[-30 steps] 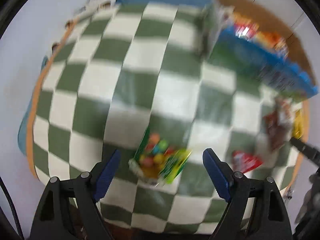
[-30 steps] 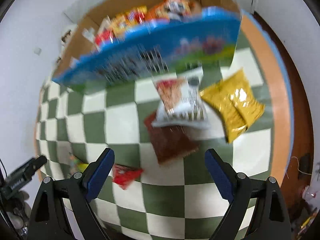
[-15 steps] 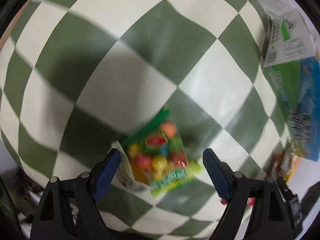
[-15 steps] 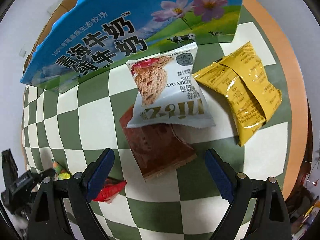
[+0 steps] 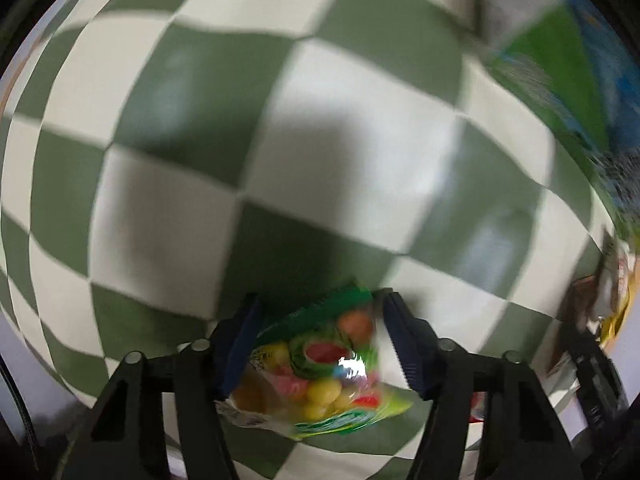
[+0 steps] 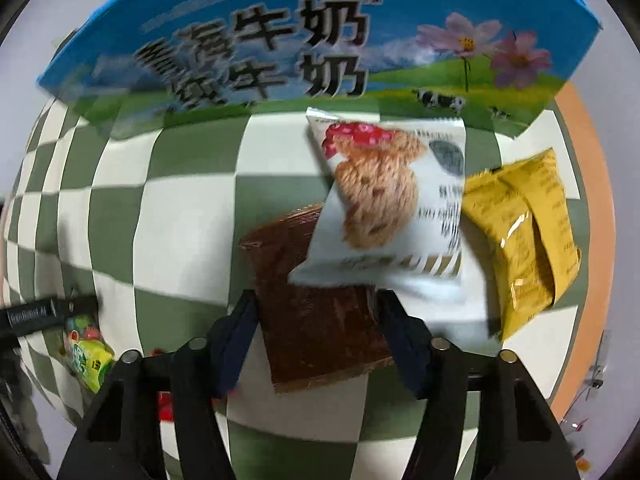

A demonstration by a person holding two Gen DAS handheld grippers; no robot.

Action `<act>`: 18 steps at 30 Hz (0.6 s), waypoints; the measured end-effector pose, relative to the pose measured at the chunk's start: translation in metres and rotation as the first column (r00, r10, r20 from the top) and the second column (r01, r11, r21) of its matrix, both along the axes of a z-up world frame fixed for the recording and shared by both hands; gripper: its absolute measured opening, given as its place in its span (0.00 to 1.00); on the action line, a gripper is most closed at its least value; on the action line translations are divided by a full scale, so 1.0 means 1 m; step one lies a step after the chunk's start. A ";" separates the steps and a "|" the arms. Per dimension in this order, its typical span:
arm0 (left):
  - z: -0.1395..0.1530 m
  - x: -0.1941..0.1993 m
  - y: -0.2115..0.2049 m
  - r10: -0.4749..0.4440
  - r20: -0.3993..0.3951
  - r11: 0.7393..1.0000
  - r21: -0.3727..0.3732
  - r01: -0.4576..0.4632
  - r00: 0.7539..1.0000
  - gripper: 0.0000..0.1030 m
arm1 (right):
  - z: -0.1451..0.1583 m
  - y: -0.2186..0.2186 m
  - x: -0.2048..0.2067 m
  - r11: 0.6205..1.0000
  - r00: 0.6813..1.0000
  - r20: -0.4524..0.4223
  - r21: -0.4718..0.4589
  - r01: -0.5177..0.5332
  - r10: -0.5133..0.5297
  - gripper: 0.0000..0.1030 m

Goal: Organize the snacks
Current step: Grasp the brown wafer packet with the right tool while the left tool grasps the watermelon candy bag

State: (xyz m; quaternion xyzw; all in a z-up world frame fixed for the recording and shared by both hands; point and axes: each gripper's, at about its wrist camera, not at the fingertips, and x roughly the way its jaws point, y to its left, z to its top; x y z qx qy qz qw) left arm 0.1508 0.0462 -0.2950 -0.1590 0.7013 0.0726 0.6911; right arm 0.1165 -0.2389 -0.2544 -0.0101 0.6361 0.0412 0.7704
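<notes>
Box (image 6: 400, 56) lettering: "牛奶"

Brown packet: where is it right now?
In the right wrist view the brown packet lies on the checked cloth between the right gripper fingers, its upper end tucked under the white oat-cookie packet.

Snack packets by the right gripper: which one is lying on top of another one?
The white cookie packet. Its lower corner overlaps the brown packet, which sits between the right gripper fingers. The yellow packet lies beside it, flat on the checked cloth.
</notes>
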 end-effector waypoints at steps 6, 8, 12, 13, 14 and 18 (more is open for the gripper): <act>0.010 0.011 -0.048 -0.130 0.047 0.991 -0.028 0.132 0.990 0.58 | -0.002 -0.018 -0.034 0.994 0.997 -0.048 0.086 0.066 -0.062 0.60; 0.020 0.007 -0.052 -0.156 0.056 0.988 0.000 0.156 0.986 0.58 | -0.004 -0.023 -0.041 0.990 0.994 -0.080 0.115 0.079 -0.070 0.61; 0.041 -0.009 -0.039 -0.164 0.052 0.985 0.060 0.161 0.985 0.60 | -0.002 -0.037 -0.044 0.972 0.985 -0.125 0.191 0.137 -0.115 0.68; 0.042 -0.016 -0.033 -0.142 0.041 0.989 0.047 0.140 0.989 0.60 | -0.001 -0.039 -0.043 0.968 0.985 -0.127 0.203 0.145 -0.121 0.72; 0.042 -0.019 -0.030 -0.123 0.028 0.992 0.031 0.122 0.992 0.61 | 0.000 -0.040 -0.042 0.968 0.985 -0.121 0.205 0.144 -0.121 0.73; 0.012 -0.038 -0.025 -0.074 -0.079 0.997 -0.026 0.072 0.994 0.61 | 0.000 -0.040 -0.039 0.978 0.991 -0.097 0.181 0.105 -0.088 0.73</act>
